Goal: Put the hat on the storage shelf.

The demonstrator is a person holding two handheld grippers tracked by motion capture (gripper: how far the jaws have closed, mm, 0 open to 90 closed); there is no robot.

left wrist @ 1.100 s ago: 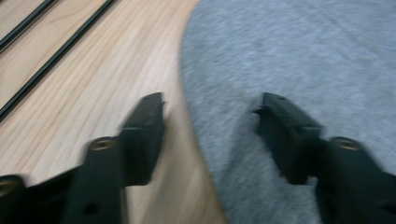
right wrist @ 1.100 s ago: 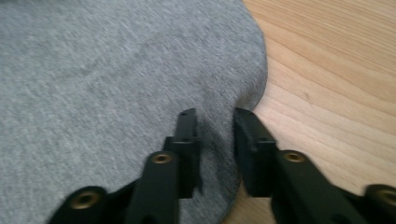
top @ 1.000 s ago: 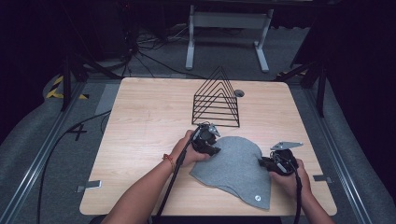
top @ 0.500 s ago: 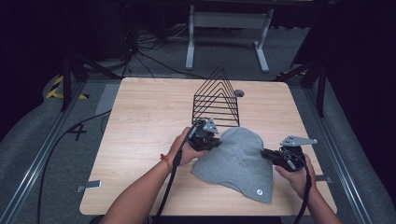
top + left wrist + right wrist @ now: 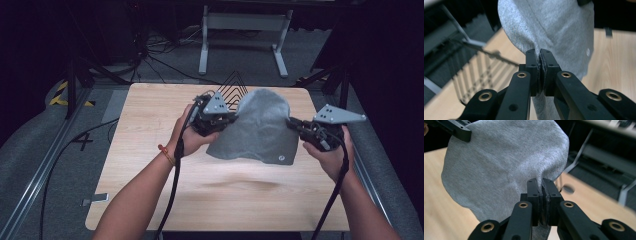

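Note:
A grey knit cloth (image 5: 257, 127) hangs in the air over the table, stretched between both grippers. My left gripper (image 5: 227, 119) is shut on its left edge; in the left gripper view the jaws pinch the grey cloth (image 5: 554, 30) at the left gripper (image 5: 540, 53) tips. My right gripper (image 5: 295, 123) is shut on the cloth's right edge, and the right gripper view has the grey cloth (image 5: 504, 165) spreading away from the right gripper (image 5: 541, 182). A small round tag (image 5: 281, 158) marks the cloth's lower right corner.
A black wire rack (image 5: 232, 85) stands at the back of the wooden table (image 5: 150, 165), partly hidden behind the lifted cloth. A white metal stand (image 5: 242, 22) sits on the floor beyond the table. Cables trail from both grippers toward the near edge.
Both grippers have lifted the cloth off the table and carried it away from me, toward the rack. The right gripper moved right, spreading the cloth wider.

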